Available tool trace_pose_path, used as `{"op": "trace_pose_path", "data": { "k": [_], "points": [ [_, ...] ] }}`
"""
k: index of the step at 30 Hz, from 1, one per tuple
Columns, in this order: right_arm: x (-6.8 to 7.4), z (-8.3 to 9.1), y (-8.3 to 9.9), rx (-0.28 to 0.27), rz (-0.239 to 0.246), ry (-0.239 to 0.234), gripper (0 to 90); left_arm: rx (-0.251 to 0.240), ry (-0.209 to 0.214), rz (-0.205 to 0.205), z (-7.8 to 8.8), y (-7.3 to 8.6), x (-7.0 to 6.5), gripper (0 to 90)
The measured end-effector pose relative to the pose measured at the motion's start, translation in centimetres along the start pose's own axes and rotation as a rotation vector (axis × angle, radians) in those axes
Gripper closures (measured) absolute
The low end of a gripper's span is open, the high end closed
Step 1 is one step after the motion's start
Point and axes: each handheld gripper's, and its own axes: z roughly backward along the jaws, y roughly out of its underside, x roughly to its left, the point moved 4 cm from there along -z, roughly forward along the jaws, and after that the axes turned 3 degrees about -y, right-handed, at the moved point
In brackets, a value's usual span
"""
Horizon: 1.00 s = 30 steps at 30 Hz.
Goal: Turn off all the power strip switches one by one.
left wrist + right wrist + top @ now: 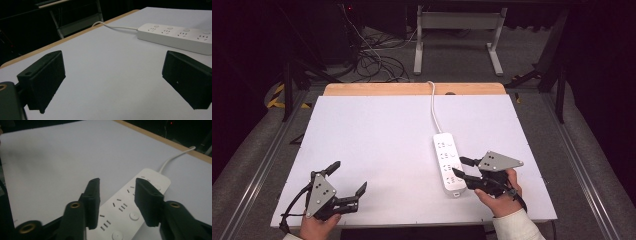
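A white power strip [448, 162] lies flat on the white desk [377, 150], right of centre, with rows of sockets, round buttons and a white cord [432, 107] running to the far edge. The right tongs [458, 166] hover over its near end, half open and empty. The left tongs [347, 177] gape wide, empty, well apart from it.

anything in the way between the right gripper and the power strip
Nothing visible. The right gripper hovers just over the near end of the power strip, jaws open with only bare sockets below them.
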Motion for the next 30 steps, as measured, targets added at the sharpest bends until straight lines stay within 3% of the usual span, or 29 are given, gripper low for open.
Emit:
{"op": "trace_pose_path", "data": {
  "k": [2,8,14,20,23,30],
  "points": [
    [-0.4,0.2,-0.1,-0.036,0.013,0.012,43.0,0.001,-0.001,-0.005,0.0,0.0,0.1,5.3],
    [-1.2,1.6,-0.4,-0.101,0.000,0.012,40.3,-0.002,-0.007,0.002,0.1,0.0,0.1,5.2],
    [-2.7,3.0,0.3,-0.119,-0.021,0.057,32.2,-0.001,-0.011,0.002,0.0,0.0,0.3,5.0],
    [-4.5,3.9,2.0,-0.156,-0.086,0.082,21.9,-0.006,-0.010,-0.006,0.1,0.1,0.5,4.3],
    [-5.2,4.3,2.8,-0.167,-0.109,0.097,17.6,-0.008,-0.006,0.014,0.1,0.1,0.7,4.2],
    [-6.1,4.9,4.6,-0.146,-0.132,0.118,13.6,-0.003,-0.017,0.029,0.1,0.2,1.3,4.2]
  ]
}}
